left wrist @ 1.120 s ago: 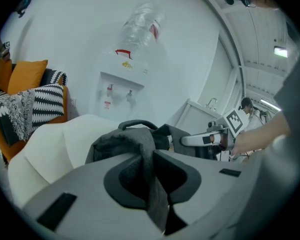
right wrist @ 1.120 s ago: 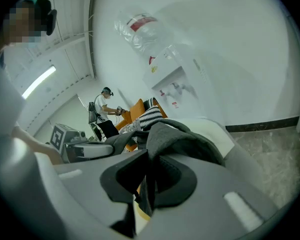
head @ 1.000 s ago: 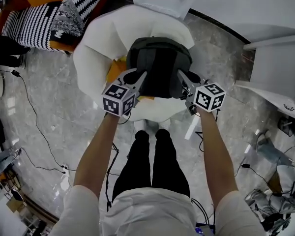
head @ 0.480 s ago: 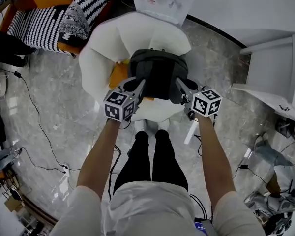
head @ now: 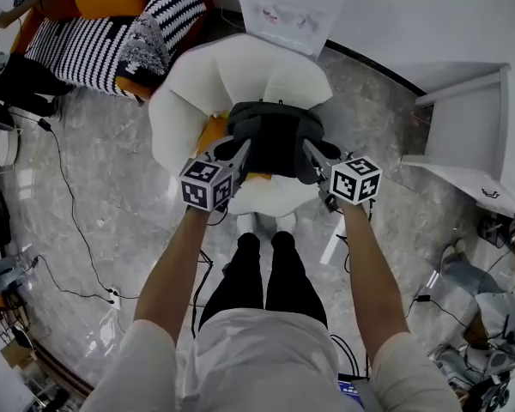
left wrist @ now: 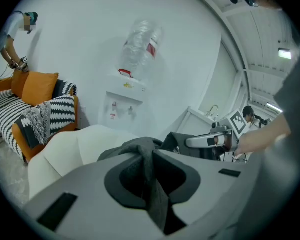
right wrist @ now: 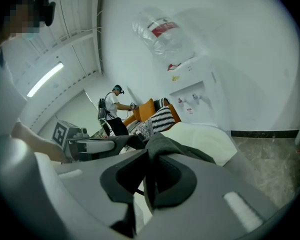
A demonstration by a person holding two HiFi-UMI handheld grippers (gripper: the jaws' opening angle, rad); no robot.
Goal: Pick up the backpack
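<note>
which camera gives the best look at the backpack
The head view: it shows most of the dark grey fabric backpack over the white cushioned armchair, pinched at each side by the left tongs and right tongs. Both gripper views show only a clamped fabric fold.

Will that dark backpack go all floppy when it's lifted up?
The backpack is probably floppy: its cloth folds up inside the left claw and right claw. It may sag between them. Its bulging shape hints something's inside, so maybe heavyish.
</note>
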